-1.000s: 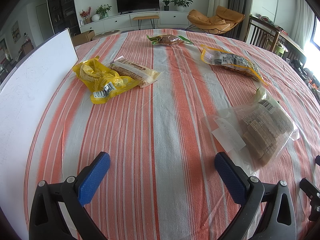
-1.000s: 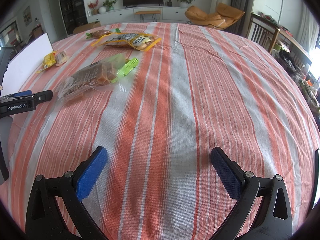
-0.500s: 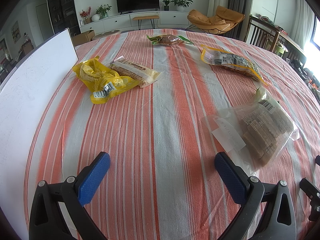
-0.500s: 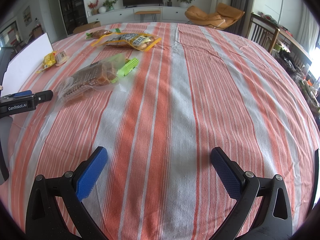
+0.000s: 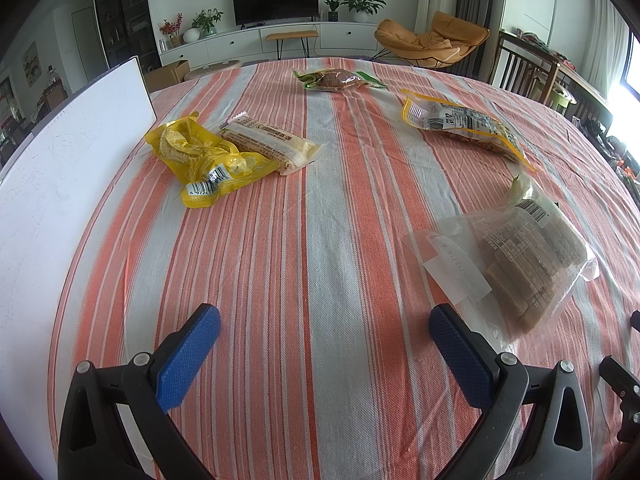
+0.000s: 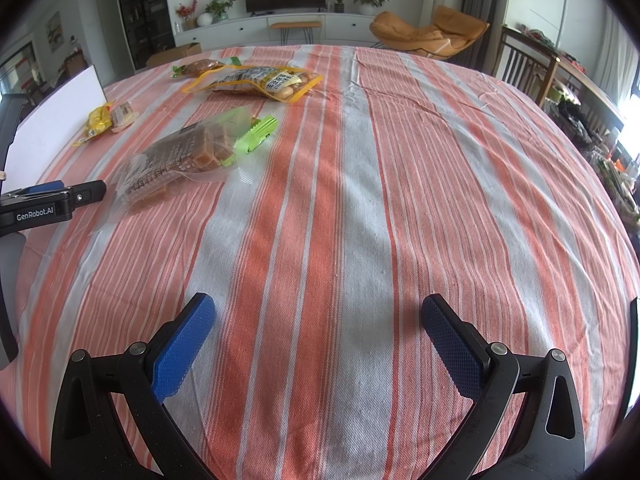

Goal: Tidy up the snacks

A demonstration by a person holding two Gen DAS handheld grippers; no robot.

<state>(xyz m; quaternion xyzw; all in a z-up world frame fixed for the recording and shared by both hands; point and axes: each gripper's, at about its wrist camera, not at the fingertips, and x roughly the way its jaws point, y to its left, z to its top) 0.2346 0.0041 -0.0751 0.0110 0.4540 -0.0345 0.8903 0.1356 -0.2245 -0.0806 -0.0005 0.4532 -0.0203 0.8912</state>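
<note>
Both grippers hang low over the striped tablecloth [image 6: 360,208] with nothing between their blue pads. On the left gripper [image 5: 324,322] the jaws are spread wide, and on the right gripper [image 6: 318,312] they are spread wide too. Just ahead of the left gripper's right finger lies a clear bag of brown bars [image 5: 520,256], flat on the cloth, closed at its far end with a green clip [image 6: 258,136] that shows in the right wrist view. Farther ahead and to the left of the left gripper lie a crumpled yellow packet [image 5: 204,160] and a pale long packet [image 5: 272,144], touching each other, beside a white board [image 5: 60,184] that stands at the table's left edge. Far ahead and to the right lies a yellow-edged pouch [image 5: 464,124], and beyond it a green-ended packet [image 5: 336,79] near the far edge. In front of the right gripper the cloth is bare; all the snacks lie to its left.
</note>
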